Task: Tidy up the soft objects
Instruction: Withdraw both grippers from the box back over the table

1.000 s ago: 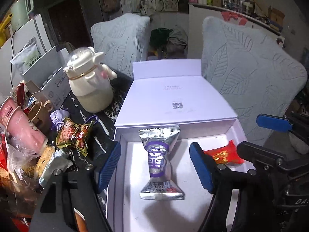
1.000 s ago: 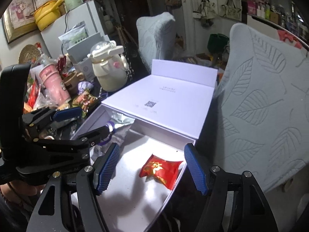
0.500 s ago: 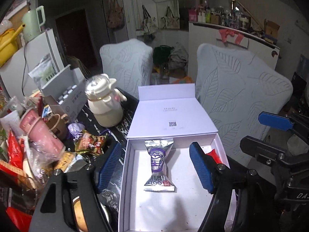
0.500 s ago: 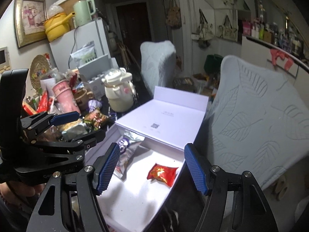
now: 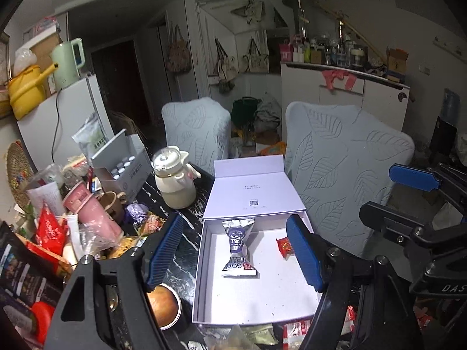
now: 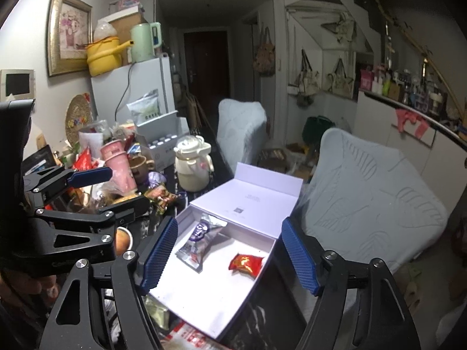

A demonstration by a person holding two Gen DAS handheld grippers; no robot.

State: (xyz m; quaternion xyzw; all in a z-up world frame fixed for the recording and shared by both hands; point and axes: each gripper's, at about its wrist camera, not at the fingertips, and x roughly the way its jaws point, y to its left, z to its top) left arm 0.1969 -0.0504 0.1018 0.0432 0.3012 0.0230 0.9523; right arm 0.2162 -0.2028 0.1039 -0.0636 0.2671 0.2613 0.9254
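An open white box point(image 5: 262, 297) point(image 6: 210, 300) lies on the dark table with its lid folded back. Inside lie a silver-and-purple snack packet point(image 5: 238, 248) point(image 6: 200, 240) and a small red packet point(image 5: 283, 246) point(image 6: 245, 263). My left gripper point(image 5: 238, 256) is open and empty, high above the box. My right gripper point(image 6: 229, 253) is open and empty, also high above the box. Each gripper shows at the edge of the other's view.
Left of the box stand a cream teapot point(image 5: 173, 183), a pink cup point(image 5: 90, 213), loose snack packets point(image 5: 151, 223) and a brown-lidded jar point(image 5: 163, 306). More packets point(image 5: 294, 329) lie at the box's near edge. Two covered chairs point(image 5: 344, 175) stand behind the table.
Both grippers have risen and pulled back from the box, so it looks smaller and more of the room shows. Both packets stay where they lay. Both grippers stay open.
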